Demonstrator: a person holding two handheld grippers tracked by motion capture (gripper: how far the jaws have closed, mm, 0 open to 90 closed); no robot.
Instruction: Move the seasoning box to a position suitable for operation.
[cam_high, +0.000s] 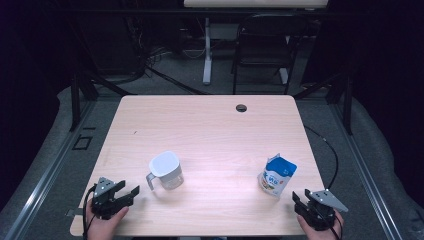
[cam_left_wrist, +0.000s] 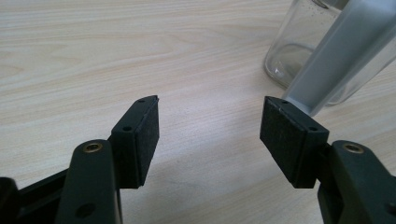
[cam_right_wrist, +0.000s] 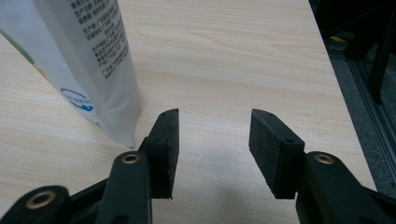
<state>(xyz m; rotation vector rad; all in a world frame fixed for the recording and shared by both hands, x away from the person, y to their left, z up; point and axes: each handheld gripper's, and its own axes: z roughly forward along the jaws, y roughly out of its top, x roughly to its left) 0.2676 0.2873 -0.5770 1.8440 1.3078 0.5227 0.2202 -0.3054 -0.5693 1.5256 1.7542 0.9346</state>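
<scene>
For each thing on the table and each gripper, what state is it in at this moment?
Clear jug: upright, looks empty, handle toward the left gripper, untouched.
Blue and white pouch: standing upright, top pinched together, untouched.
Left gripper: jaws open, nothing between them, beside the jug's handle.
Right gripper: jaws open, nothing between them, just beside the pouch.
Table: bare wood around both things.
</scene>
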